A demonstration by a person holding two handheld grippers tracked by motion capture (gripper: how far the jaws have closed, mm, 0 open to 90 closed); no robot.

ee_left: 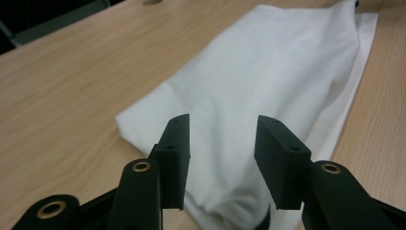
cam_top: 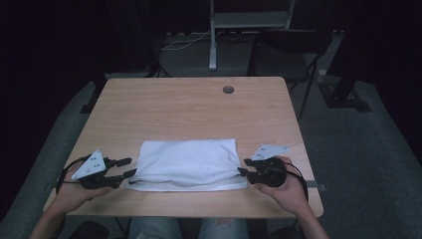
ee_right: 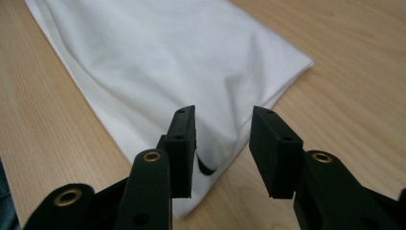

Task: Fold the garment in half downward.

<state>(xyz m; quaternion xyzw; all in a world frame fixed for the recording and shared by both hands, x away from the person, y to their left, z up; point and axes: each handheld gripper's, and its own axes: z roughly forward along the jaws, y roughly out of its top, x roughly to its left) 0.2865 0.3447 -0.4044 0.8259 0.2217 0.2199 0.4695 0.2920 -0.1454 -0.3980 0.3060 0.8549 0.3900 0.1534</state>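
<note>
White folded cloth [cam_top: 188, 164] lies flat near the front edge of the wooden bench [cam_top: 189, 107], roughly centred btw the two hands; looks like a tee or pillowcase folded into a rectangle, w/ a thinner bottom layer sticking out along the near edge and the far-right side in the left claw view [ee_left: 287, 86]; in the right claw view [ee_right: 167, 62] there's a small dark bit peeking from under the fold by the corner, can't tell what it is.

Left claw [cam_top: 127, 167] sits at the cloth's left end, jaws apart, tips just at the cloth's edge; from its own cam [ee_left: 222, 143] the cloth is in the gap but the pads aren't pressing on it, so open, not gripping.

Right claw [cam_top: 244, 167] is at the right end, same deal; jaws spread [ee_right: 222, 139], cloth corner below/between them, nothing pinched.

Both hands rest low at the bench's front edge; grey plates on top of each claw.

Further out: small round grommet [cam_top: 228, 89] near the bench's far edge; dark chair [cam_top: 291, 50] and a desk leg [cam_top: 213, 37] on the floor behind.
</note>
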